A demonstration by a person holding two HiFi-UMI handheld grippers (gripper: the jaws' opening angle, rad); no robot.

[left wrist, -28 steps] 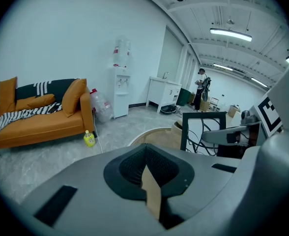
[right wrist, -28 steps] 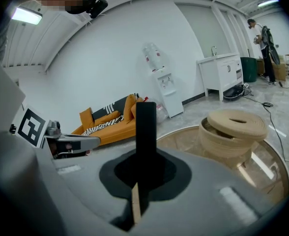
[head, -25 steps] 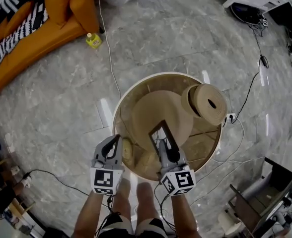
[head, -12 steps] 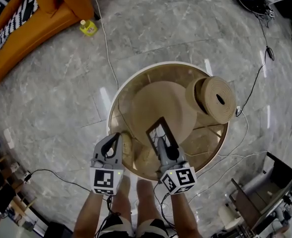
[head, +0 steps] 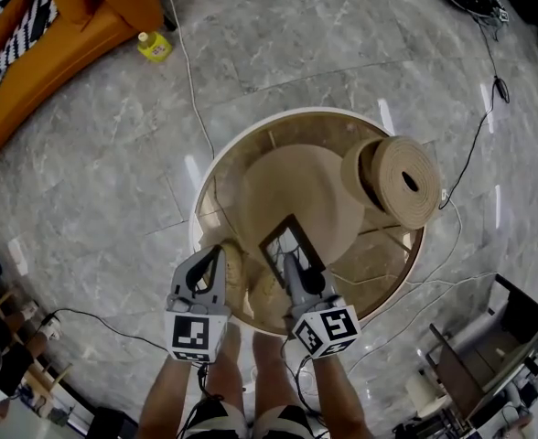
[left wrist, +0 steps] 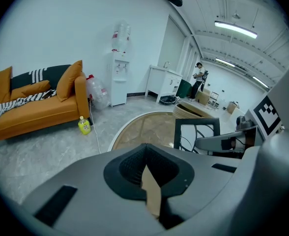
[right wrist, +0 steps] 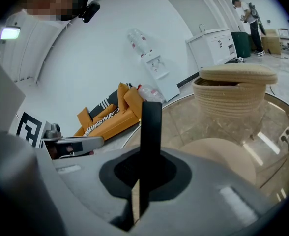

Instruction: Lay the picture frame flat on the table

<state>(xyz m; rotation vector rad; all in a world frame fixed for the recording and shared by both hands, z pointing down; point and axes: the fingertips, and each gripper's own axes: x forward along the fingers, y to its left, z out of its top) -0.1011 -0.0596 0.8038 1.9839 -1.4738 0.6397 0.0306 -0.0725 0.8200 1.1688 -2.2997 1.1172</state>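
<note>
Picture frame [head: 285,241] is standing near-upright over the round table [head: 207,190], lower centre, while I'm pinching its edge in my right gripper [head: 291,263], left gripper [head: 216,256] pressed together empty, so I'm judging the laying-flat not yet done.

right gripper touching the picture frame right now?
Touching. The right gripper is clamped on the black edge of the picture frame; the right gripper view shows the jaws closed on it.

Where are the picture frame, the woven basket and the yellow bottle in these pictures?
picture frame [head: 285,242]: head view, on the pale picture inside its dark border.
woven basket [head: 392,195]: head view, on its round lid.
yellow bottle [head: 154,47]: head view, on the middle of its body.
</note>
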